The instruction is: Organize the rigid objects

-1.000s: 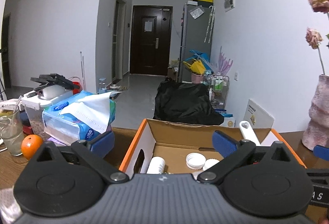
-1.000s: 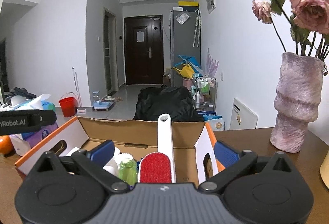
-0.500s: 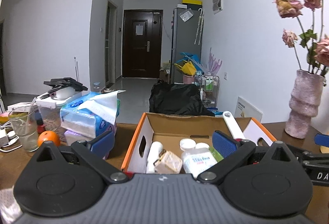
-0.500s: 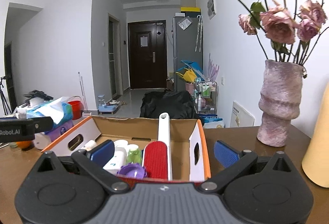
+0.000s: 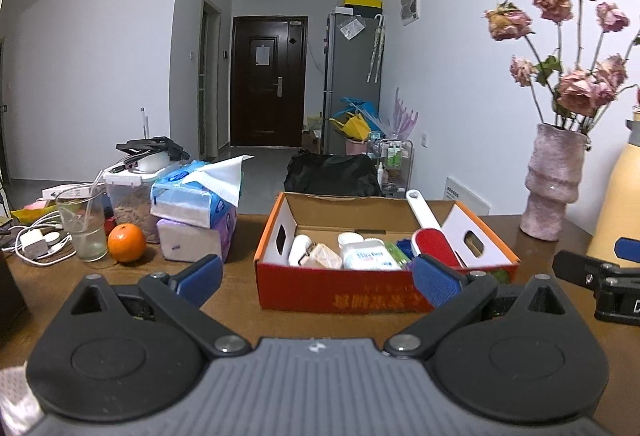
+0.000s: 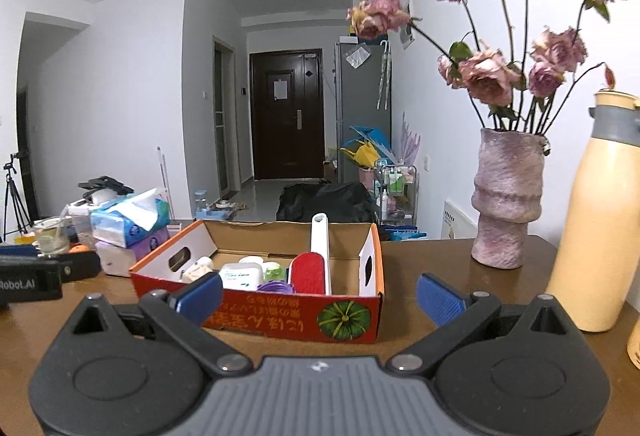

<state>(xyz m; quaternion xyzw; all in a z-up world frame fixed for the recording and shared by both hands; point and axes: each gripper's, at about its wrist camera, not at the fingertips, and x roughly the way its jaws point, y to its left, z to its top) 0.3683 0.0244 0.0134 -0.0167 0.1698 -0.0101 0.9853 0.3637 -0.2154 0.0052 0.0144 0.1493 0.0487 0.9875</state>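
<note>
Cardboard box (image 5: 360,292) sits on the wooden table (image 5: 240,288), open at the top, red front wall, orange rim, white inner flaps with handle slots. Inside: lint brush (image 5: 434,246) with a red pad and white handle leaning on the back wall, a white bottle (image 5: 300,250), a white labelled tub (image 5: 370,256), a round white lid (image 5: 351,238), something green beside the tub, possibly a bottle, too hidden to name.

Right wrist view alone shows a pumpkin print (image 6: 344,318) on the box front and a purple cap (image 6: 276,287) beside the brush. Left wrist view alone gives the orange (image 5: 127,243), drinking glass (image 5: 82,226) and white charger cable (image 5: 36,240) left of the box.

Left gripper (image 5: 318,278) empty, fingers spread wide, low before the box. Right gripper (image 6: 320,294) likewise spread and empty, just short of the box front.

Tissue packs (image 5: 196,212) stacked left of the box; pink vase (image 6: 506,202) of dried roses and a cream flask (image 6: 596,220) to the right
</note>
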